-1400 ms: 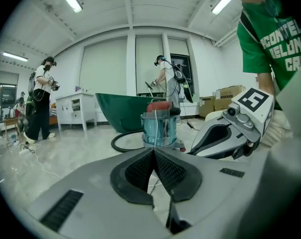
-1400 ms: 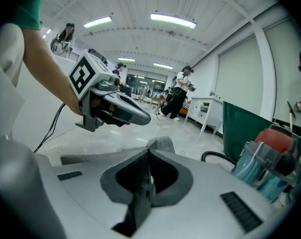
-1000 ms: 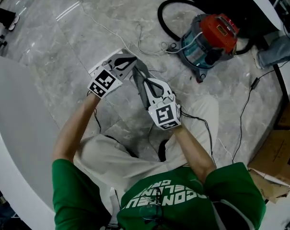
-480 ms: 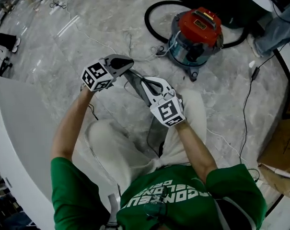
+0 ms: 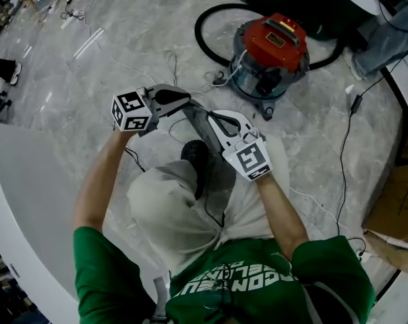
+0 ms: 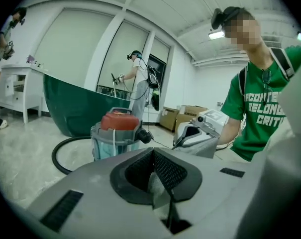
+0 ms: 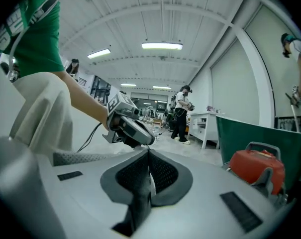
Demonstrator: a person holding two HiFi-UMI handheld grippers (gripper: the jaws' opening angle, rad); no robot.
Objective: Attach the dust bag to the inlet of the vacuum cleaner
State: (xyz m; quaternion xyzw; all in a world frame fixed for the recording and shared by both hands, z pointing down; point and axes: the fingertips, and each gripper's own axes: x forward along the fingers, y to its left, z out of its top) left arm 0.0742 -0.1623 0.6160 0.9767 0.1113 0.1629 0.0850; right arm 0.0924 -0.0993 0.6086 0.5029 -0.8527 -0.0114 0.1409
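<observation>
The grey dust bag (image 5: 214,160) hangs stretched between my two grippers above the person's knees. My left gripper (image 5: 188,102) is shut on the bag's upper left edge, and pale fabric (image 6: 160,195) shows between its closed jaws. My right gripper (image 5: 209,118) is shut on the opposite edge, with dark cloth (image 7: 140,198) running out from its jaws. The two sets of fingertips are close together. The vacuum cleaner (image 5: 268,52), a red lid on a clear drum, stands on the floor beyond them, apart from the bag. Its inlet cannot be made out.
A black hose (image 5: 210,25) curls behind the vacuum, and thin cables (image 5: 338,181) run over the marble floor. Cardboard boxes (image 5: 392,214) lie at the right and a white curved surface (image 5: 21,181) at the left. A green tub (image 6: 75,108) and other people (image 6: 138,83) stand farther off.
Both grippers have risen with the bag and drifted towards the vacuum. The left gripper has rolled, turning its marker cube. The person's knee has come up under the bag.
</observation>
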